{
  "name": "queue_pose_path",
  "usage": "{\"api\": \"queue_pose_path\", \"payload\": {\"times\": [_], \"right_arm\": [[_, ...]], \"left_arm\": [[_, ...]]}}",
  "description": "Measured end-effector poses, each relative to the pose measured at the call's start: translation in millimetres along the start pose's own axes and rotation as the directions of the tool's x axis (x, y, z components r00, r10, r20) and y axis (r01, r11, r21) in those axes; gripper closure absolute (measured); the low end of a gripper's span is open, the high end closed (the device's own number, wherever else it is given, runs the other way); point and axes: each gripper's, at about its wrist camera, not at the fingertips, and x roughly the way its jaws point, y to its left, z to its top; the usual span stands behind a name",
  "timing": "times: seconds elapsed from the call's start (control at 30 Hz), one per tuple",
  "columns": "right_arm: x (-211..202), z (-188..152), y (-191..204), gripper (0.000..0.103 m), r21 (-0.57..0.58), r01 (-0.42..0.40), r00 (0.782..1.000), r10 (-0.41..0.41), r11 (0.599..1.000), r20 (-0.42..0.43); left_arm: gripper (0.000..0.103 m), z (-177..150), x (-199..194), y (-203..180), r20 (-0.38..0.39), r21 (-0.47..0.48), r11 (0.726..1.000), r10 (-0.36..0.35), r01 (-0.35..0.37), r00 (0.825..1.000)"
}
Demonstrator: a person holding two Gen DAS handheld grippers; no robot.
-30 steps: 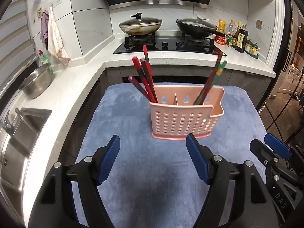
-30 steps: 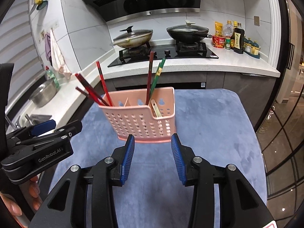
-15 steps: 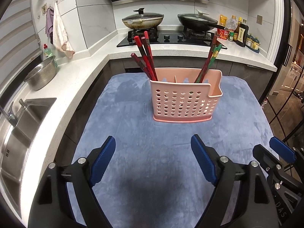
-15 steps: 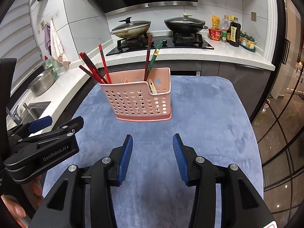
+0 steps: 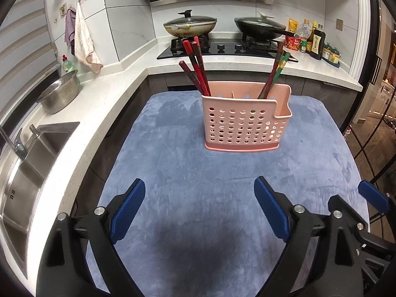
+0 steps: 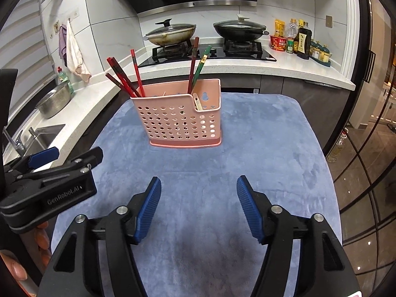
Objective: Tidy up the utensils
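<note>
Pink caddy (image 5: 243, 123) holds red chopsticks (image 5: 196, 68) left, two right (both grippers opening, empty).

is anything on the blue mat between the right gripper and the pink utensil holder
Nothing visible. Only bare blue mat lies between the right gripper, whose empty jaws are opening, and the pink utensil holder.

Utensil holder (image 5: 245, 121) sits upright on the mat (image 5: 188, 163), toward its far end, well ahead of my jaws. Chopsticks (image 5: 195, 69) in its left compartment lean left; another pair (image 5: 274, 74) stands in the right one. Stove (image 5: 222, 48) with two lidded pans behind it. Counter (image 5: 99, 99) runs along the left, with a metal bowl (image 5: 59, 94), then the sink (image 5: 29, 163) nearer me. Bottles (image 5: 314, 40) far right.
</note>
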Motion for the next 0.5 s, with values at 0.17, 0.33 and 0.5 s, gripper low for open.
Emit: {"api": "queue_pose_path", "payload": {"times": [0.17, 0.33, 0.5], "right_arm": [[-1.3, -0.3, -1.0, 0.032, -0.006, 0.018, 1.0, -0.018, 1.0, 0.006], [-1.2, -1.5, -4.1, 0.027, 0.004, 0.029, 1.0, -0.029, 1.0, 0.007], [-2.1, -1.5, -3.3, 0.018, -0.013, 0.052, 0.998, -0.052, 0.999, 0.019]], "left_arm": [[0.016, -4.1, 1.1, -2.8, -0.008, 0.008, 1.0, -0.002, 0.002, 1.0], [0.013, -6.3, 2.2, -5.6, -0.013, 0.018, 1.0, 0.003, -0.003, 1.0], [0.011, -6.6, 4.5, -5.6, -0.023, 0.018, 1.0, 0.003, -0.002, 1.0]]}}
